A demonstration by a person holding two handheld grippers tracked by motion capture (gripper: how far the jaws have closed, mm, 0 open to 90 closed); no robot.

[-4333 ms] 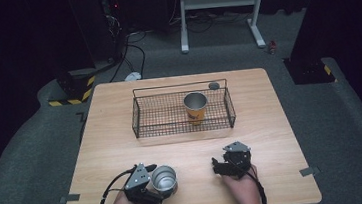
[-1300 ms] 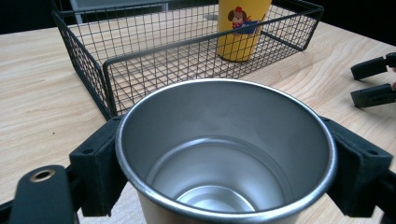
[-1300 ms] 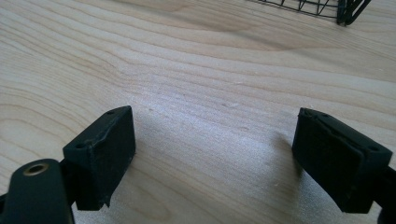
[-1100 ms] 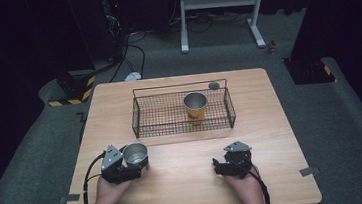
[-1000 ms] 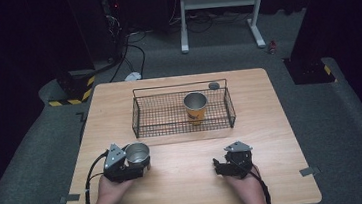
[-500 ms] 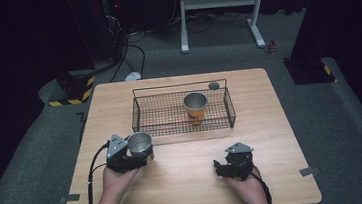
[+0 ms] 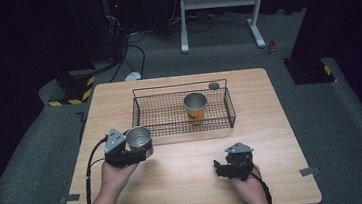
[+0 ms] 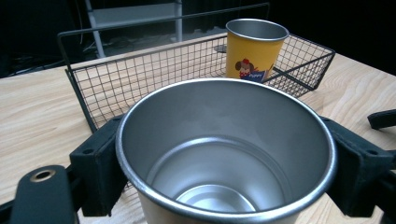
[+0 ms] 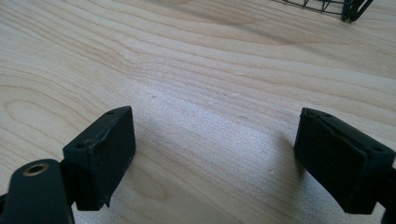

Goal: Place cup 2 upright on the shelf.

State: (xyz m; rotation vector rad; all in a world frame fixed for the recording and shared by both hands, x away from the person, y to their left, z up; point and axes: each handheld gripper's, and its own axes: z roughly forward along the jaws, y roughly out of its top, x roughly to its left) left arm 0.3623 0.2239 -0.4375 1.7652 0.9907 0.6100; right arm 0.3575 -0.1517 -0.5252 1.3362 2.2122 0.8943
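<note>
One cup [image 7: 196, 108] stands in the basket [image 7: 143, 116], another cup [image 7: 139, 140] before it

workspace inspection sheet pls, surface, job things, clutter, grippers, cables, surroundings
surface: wooden table, bare in front
job's things: steel cup held upright; yellow cup upright inside wire basket
clutter: small dark round thing behind the basket
grippers: left gripper shut on the steel cup near the basket's front left corner; right gripper open, low over the table
cables: black cable from the left gripper
surroundings: dark floor, metal stand
</note>
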